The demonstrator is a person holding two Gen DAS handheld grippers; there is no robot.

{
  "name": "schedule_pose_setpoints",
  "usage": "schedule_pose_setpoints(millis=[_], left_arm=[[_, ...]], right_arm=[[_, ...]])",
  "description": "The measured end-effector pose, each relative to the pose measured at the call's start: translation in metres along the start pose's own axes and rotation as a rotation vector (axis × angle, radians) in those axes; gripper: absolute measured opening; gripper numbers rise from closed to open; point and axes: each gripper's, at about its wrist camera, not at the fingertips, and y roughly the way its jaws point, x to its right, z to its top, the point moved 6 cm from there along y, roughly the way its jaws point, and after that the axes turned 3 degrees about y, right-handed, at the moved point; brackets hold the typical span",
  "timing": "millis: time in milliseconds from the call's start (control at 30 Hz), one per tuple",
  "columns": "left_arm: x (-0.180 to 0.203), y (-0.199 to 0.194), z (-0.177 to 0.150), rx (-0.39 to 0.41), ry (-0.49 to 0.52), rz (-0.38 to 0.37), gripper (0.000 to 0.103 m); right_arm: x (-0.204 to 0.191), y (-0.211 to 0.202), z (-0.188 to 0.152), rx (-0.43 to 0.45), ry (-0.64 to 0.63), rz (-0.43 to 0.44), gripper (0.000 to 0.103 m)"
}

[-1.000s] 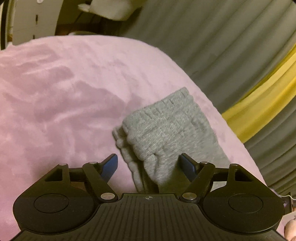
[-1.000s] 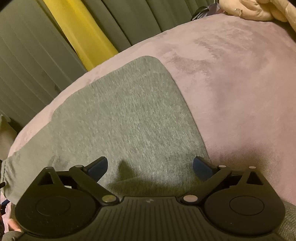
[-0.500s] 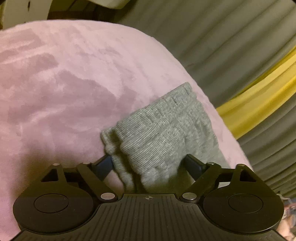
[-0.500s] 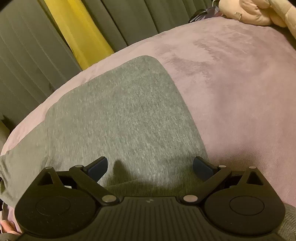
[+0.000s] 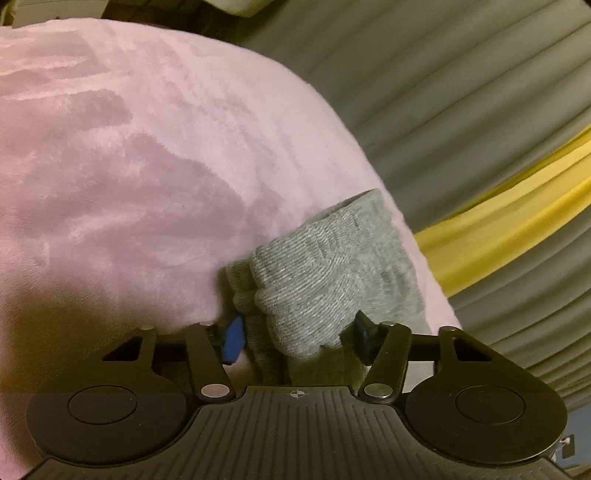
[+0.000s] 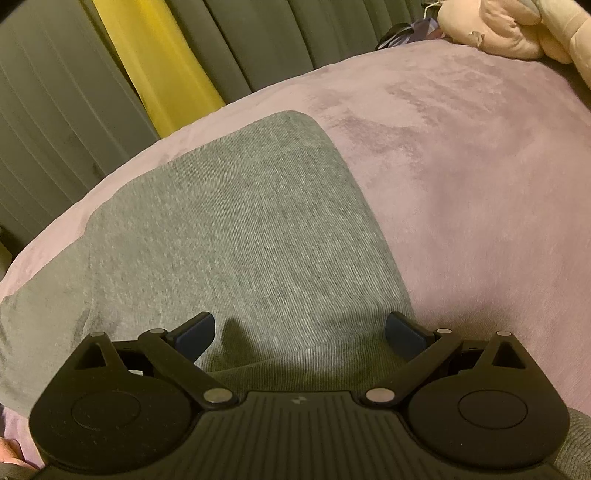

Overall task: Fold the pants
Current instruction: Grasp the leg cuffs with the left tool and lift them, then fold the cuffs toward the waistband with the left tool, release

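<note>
The grey pants (image 6: 236, 236) lie flat on a pink plush bedspread (image 6: 461, 192). Their ribbed, bunched end (image 5: 325, 273) shows in the left wrist view near the bed's right edge. My left gripper (image 5: 297, 338) has that ribbed end between its jaws, which are closing; both blue pads touch the fabric at its sides. My right gripper (image 6: 301, 332) hovers open just over a flat stretch of the pants, near a folded edge, with nothing pinched between its fingers.
Grey-green curtains (image 5: 461, 92) with a yellow panel (image 5: 517, 206) hang close behind the bed's edge. A pale plush toy (image 6: 517, 26) lies at the far corner of the bed. The pink bedspread (image 5: 129, 166) stretches wide to the left of the pants.
My left gripper has sunk forward onto the ribbed end, and its jaws, wide before, have narrowed around the bunched fabric. The right gripper has kept still and open.
</note>
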Motion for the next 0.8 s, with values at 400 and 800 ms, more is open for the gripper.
schedule_pose_setpoints(millis=[400, 800], left_arm=[[0.009, 0.016, 0.002, -0.016, -0.013, 0.034, 0.063], [0.142, -0.060, -0.009, 0.174, 0.540, -0.063, 0.040]], right_arm=[[-0.001, 0.001, 0.000, 0.002, 0.001, -0.004, 0.099], [0.002, -0.003, 0.000, 0.012, 0.033, 0.023, 0.099]])
